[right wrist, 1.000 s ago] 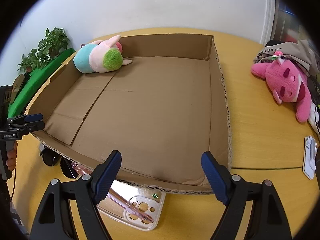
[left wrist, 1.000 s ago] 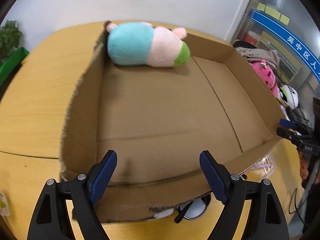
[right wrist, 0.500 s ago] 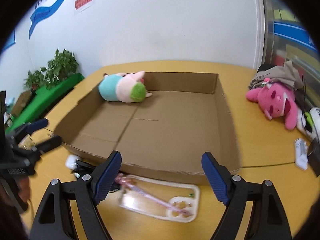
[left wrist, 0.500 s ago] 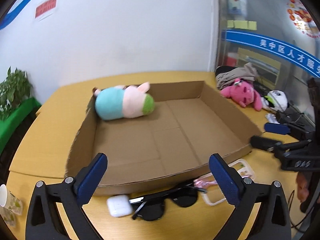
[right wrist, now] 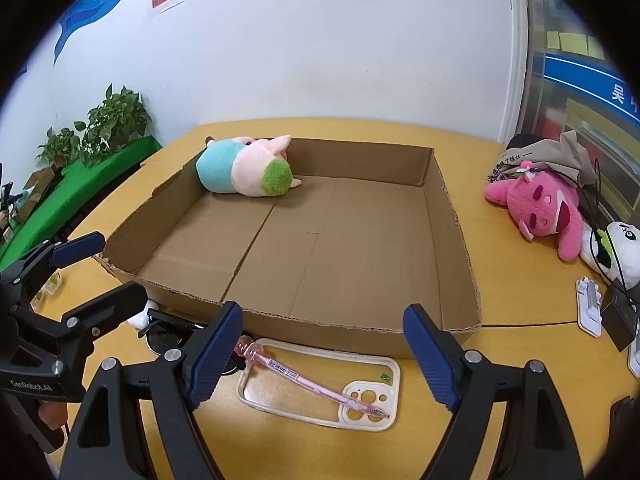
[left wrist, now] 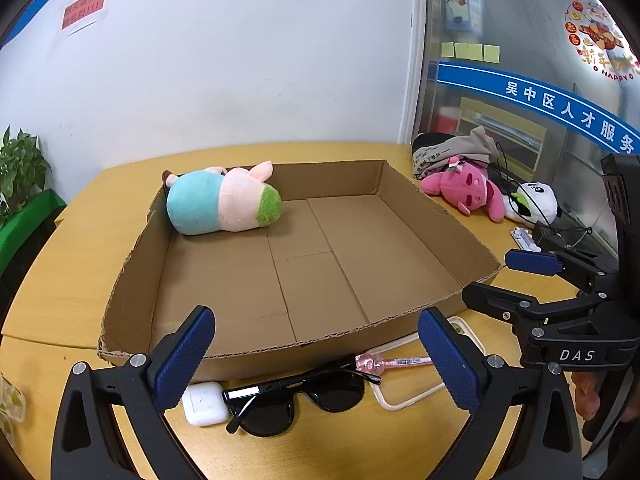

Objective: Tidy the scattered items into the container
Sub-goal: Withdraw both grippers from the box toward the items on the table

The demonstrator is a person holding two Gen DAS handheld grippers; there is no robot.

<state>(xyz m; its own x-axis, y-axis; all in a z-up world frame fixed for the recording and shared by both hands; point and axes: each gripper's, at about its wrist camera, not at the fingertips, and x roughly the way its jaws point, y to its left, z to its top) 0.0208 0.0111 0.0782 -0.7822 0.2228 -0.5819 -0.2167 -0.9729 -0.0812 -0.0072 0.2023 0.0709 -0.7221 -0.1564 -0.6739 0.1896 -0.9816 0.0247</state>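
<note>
Both grippers are pulling back from the cardboard box [right wrist: 360,240]. The left gripper [left wrist: 316,354] and right gripper [right wrist: 322,346] are wide open, holding nothing. The plush toy [right wrist: 246,172] is lying inside. The sunglasses [left wrist: 304,398], earbud case [left wrist: 204,404] and pen [right wrist: 308,380] are waiting outside, now showing.

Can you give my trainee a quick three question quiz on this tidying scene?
1. True or false: the pink pen lies across the clear phone case.
2. What already lies inside the shallow cardboard box? A) black sunglasses B) blue, pink and green plush toy C) white earbud case
3. Fill in: both the left claw and the right claw are ____.

Key: 1 true; 2 B, the plush toy; 3 open.
</note>
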